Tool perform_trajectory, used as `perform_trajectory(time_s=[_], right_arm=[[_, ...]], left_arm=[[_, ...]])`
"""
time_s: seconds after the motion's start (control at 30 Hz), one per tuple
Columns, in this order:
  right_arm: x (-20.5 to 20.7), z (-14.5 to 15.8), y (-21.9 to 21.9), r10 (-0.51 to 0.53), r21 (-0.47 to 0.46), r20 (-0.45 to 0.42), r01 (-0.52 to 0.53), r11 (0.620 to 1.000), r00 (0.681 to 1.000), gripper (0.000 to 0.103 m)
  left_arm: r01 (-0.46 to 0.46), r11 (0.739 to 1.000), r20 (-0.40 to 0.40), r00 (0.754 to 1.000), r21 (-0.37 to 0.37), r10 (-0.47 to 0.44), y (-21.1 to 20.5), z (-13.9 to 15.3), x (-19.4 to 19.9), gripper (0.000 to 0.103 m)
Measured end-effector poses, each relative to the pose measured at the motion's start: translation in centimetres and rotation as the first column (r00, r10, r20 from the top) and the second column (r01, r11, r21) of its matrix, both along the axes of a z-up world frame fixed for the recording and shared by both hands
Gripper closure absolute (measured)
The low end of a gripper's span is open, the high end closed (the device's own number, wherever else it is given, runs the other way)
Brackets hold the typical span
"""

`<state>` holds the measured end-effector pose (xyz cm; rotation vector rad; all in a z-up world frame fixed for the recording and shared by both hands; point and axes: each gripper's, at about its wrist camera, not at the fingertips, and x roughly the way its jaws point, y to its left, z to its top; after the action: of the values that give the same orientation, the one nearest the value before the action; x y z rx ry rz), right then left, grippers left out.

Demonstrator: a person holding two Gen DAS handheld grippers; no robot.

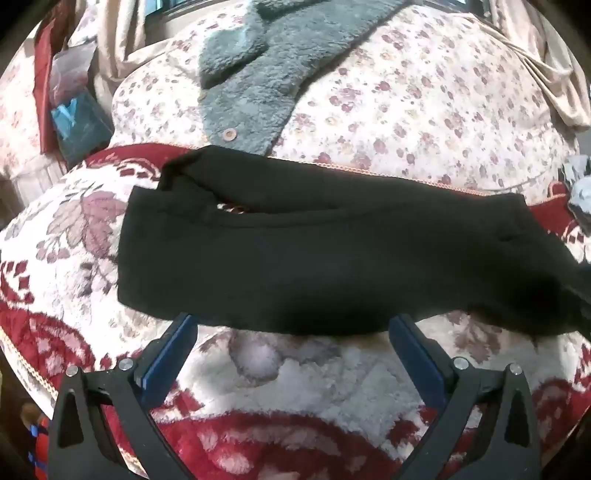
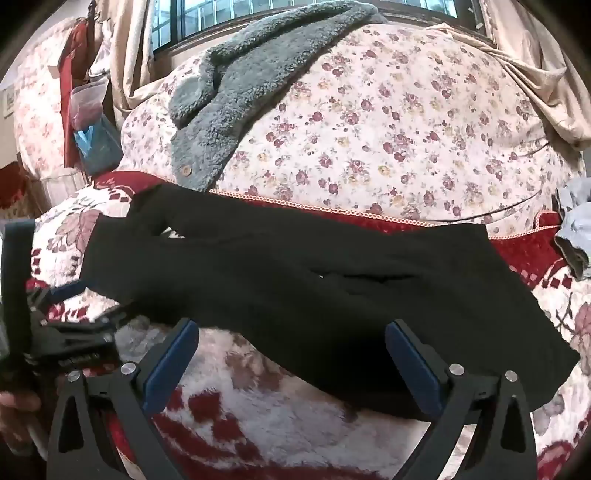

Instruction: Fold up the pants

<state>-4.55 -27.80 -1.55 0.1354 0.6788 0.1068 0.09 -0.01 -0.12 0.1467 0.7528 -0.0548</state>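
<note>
- The black pants [image 1: 314, 254] lie flat across the middle of the frame as a long band running left to right, on a fleecy red-and-white blanket [image 1: 55, 236] that covers the bed.
- In the left wrist view the left claw [image 1: 291, 325] sits at the bottom centre, jaws spread wide — nothing is held; its blue fingertips [image 1: 184, 325] stop right at the near edge of the pants.
- In the right wrist view the right claw [image 2: 291, 330] is also wide apart and empty; its blue fingertips [image 2: 397, 332] overlap the near hem of the pants [image 2: 332, 280] in the picture, but whether they touch the cloth cannot be told.
- The other tool shows at the left edge of the right wrist view, with part of a hand [image 2: 16, 402] at the lower left.
- Behind the pants, in the upper half of both views, lies a quilt with small flowers [image 1: 424, 110]; a grey fleece garment [image 1: 251, 81] with a round button lies on it, upper centre.
- A pale curtain [image 2: 136, 55] hangs at the upper left below a barred window [image 2: 229, 14].
- A small slit in the pants — left of centre in the left wrist view — lets the blanket's pattern show through.
- No brand, label or writing can be read anywhere; a mark on the other tool's body is too blurred to make out.
</note>
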Motion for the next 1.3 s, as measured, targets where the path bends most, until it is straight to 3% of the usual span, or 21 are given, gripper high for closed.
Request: perform_trajectory(time_s=[0.1, 0.27, 0.33, 0.53, 0.67, 0.9, 1.07, 1.3], right_arm=[[-1.1, 0.5, 0.0, 0.014, -0.004, 0.05, -0.014, 1.0, 0.999, 0.001], [-1.1, 0.2, -0.1, -0.007, 0.002, 0.023, 0.007, 1.0, 1.0, 0.001], [-1.0, -0.1, -0.4, -0.027, -0.007, 0.007, 0.027, 1.0, 1.0, 0.001], [-1.3, -0.2, -1.6, -0.045, 0.018, 0.011, 0.045, 0.999, 0.999, 0.001], [-0.8, -0.5, -1.5, 0.006, 0.127, -0.017, -0.004, 0.992, 1.0, 0.004], [0.2, -0.5, 1.0, 0.054, 0.078, -0.018, -0.052, 0.996, 0.998, 0.004], [1.7, -0.5, 2.0, 0.101, 0.182, -0.042, -0.092, 0.979, 0.994, 0.005], [3.3, -0.8, 7.1, 0.215, 0.07, -0.082, -0.21, 0.975, 0.973, 0.009]], left_arm=[[-0.03, 0.999, -0.008, 1.0, -0.017, 0.03, -0.4, -0.1, -0.1, 0.0], [-0.053, 0.999, -0.016, 0.998, 0.002, 0.053, -3.4, -0.8, -0.4, 0.0], [-0.064, 0.993, -0.023, 0.998, -0.099, 0.062, 5.4, 1.0, -1.3, 0.0], [-0.146, 0.982, -0.053, 0.989, -0.121, 0.14, 8.8, -0.1, -1.3, 0.0], [-0.211, 0.967, -0.073, 0.977, -0.143, 0.202, 11.3, -0.6, -1.2, 0.0], [-0.275, 0.946, -0.081, 0.961, -0.171, 0.265, 14.3, -0.5, -0.8, 0.0], [-0.315, 0.926, -0.109, 0.948, -0.208, 0.298, 16.0, -0.9, -0.2, 0.0], [-0.331, 0.92, -0.119, 0.942, -0.209, 0.312, 17.4, -1.3, 0.7, 0.0]])
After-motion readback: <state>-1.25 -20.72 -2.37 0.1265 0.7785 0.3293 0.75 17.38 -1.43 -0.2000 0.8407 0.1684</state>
